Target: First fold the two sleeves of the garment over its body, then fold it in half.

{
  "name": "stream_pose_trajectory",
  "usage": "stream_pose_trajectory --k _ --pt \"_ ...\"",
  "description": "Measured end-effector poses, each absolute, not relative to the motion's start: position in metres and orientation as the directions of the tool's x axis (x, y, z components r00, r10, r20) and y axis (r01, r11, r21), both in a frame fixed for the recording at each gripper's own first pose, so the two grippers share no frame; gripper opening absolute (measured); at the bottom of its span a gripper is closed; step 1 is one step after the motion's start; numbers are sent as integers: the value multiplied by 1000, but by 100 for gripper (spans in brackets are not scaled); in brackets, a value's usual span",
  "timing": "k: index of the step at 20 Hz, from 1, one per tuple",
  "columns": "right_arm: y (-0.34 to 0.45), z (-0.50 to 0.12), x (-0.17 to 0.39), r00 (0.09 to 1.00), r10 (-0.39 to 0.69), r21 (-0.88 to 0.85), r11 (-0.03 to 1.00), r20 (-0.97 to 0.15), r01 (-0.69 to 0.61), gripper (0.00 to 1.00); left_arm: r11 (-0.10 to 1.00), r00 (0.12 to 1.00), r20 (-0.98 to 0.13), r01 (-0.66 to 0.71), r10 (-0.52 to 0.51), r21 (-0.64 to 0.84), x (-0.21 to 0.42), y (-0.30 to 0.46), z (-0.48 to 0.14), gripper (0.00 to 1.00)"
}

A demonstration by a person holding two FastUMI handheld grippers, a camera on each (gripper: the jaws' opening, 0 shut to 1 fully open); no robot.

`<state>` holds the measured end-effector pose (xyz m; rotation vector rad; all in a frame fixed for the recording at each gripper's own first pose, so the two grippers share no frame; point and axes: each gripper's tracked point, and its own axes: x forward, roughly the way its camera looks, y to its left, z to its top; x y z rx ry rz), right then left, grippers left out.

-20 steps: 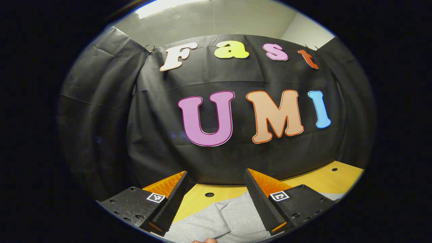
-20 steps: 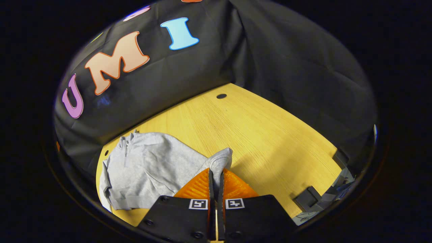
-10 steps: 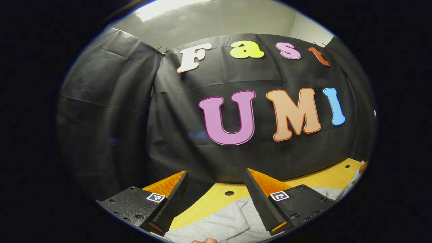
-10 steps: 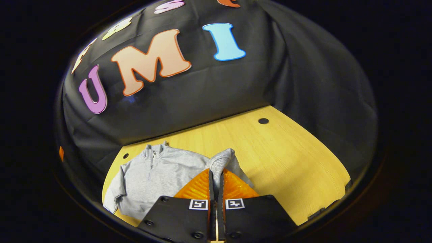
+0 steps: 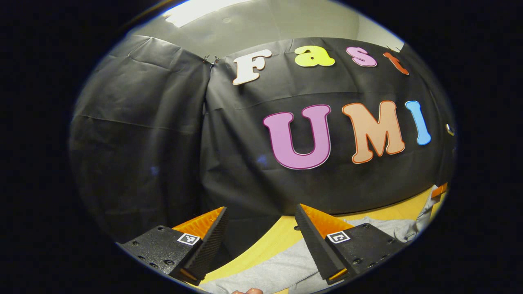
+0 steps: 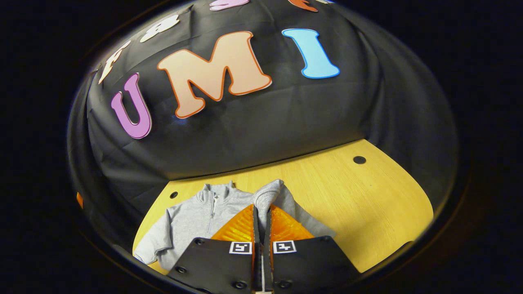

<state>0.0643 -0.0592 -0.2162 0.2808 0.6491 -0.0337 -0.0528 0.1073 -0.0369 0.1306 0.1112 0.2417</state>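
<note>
In the left gripper view, the left gripper [image 5: 260, 220] hangs released, its two black, orange-backed fingers [image 5: 212, 232] spread wide with nothing between them. It sits above the near edge of the yellow wooden tabletop [image 5: 261, 247], pointing at the booth's black cloth wall [image 5: 143, 143]. Below and between the fingers lies part of the grey garment [image 5: 269, 271], flat on the tabletop and running off to the right behind the right-hand finger. At the far right edge of this view a strip of grey cloth rises off the surface beside a small orange shape — too small and too close to the edge to say more. A fingertip [image 5: 247, 291] of the person peeks in at the very bottom.

In the right gripper view, the garment [image 6: 192, 220] lies on the left part of the tabletop [image 6: 359, 204], collar and short zip toward the wall, one sleeve trailing down the left side to its cuff near the tabletop's edge. To its right, the right gripper [image 6: 261, 212] is clenched on the other sleeve [image 6: 271, 194] — both orange fingers press on the fabric, and the ribbed cuff end bunches up above the fingertips, lifted over the garment's body. The rest of that sleeve drapes down to the right of the fingers. Farther right a dark round hole [image 6: 359, 159] sits near the wall.
</note>
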Motion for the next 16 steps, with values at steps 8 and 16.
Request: stream_pose_trajectory --k 8,16 --pt "57 -221 102 782 209 263 963 -587 -61 4 933 930 -111 -334 349 136 -80 160 -42 97" --pt "178 -244 109 713 352 268 935 -606 -233 5 897 897 -101 -413 431 158 -104 207 -40 100"
